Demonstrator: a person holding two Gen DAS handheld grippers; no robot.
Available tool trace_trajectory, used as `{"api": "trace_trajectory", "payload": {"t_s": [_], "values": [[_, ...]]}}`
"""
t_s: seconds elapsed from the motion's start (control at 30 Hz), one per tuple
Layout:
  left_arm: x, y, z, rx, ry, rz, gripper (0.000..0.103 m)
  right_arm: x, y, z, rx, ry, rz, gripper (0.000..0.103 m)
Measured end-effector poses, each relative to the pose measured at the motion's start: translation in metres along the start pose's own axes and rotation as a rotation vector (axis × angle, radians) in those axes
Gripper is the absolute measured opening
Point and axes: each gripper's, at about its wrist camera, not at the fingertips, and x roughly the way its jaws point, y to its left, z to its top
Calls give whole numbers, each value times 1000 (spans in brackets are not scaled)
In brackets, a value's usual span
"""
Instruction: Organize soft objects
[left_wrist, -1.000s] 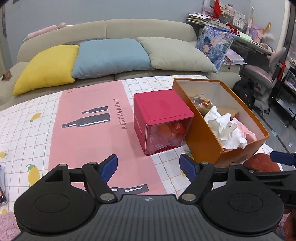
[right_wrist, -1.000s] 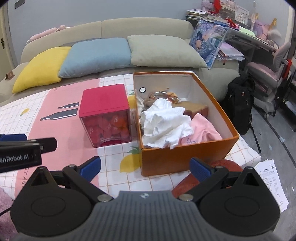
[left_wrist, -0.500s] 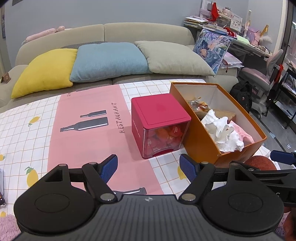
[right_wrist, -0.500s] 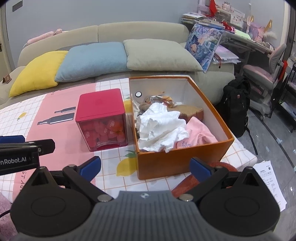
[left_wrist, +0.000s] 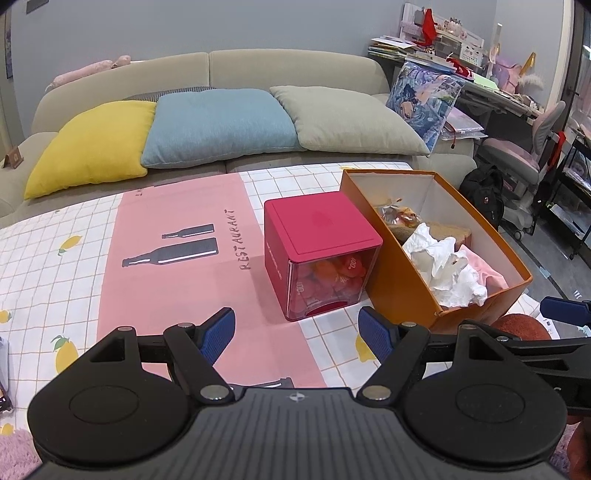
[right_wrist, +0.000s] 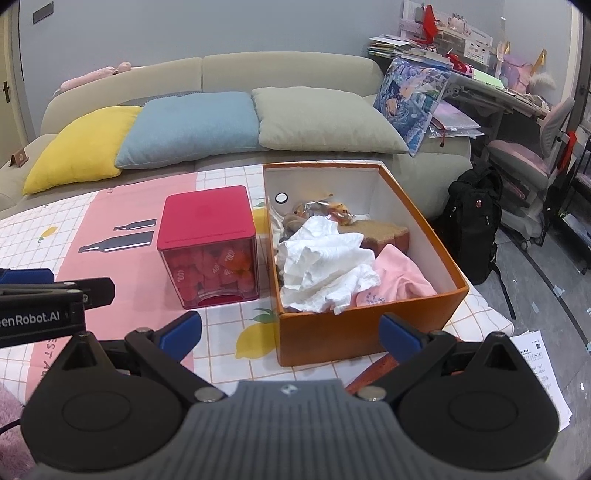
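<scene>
An orange cardboard box (right_wrist: 369, 332) (left_wrist: 399, 280) stands on the table at the right. Inside lie a crumpled white cloth (right_wrist: 321, 262) (left_wrist: 447, 269), a pink garment (right_wrist: 399, 277), a tan plush piece (right_wrist: 384, 230) and shiny wrappers (right_wrist: 325, 212). Left of it stands a red cube container (right_wrist: 210, 243) (left_wrist: 317, 254) with red soft pieces behind its clear front. My left gripper (left_wrist: 296, 332) is open and empty, in front of the cube. My right gripper (right_wrist: 290, 330) is open and empty, just before the box's near wall.
The table wears a pink and white checked cloth (left_wrist: 166, 266) with lemon prints. Behind it a sofa holds yellow (left_wrist: 92, 144), blue (left_wrist: 218, 125) and grey-green (left_wrist: 347, 118) cushions. A black backpack (right_wrist: 472, 221), an office chair and papers are at the right. Purple fluffy fabric (right_wrist: 11, 417) lies bottom left.
Both grippers have drawn back and risen slightly, so the box and red cube sit a little farther away. Both stay open and empty.
</scene>
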Motion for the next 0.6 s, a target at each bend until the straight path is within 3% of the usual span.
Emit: {"api": "trace_trajectory", "payload": {"t_s": [0.6], "values": [[0, 2, 2, 0, -3, 5, 89, -1, 3, 0, -4, 0, 3, 100]]}}
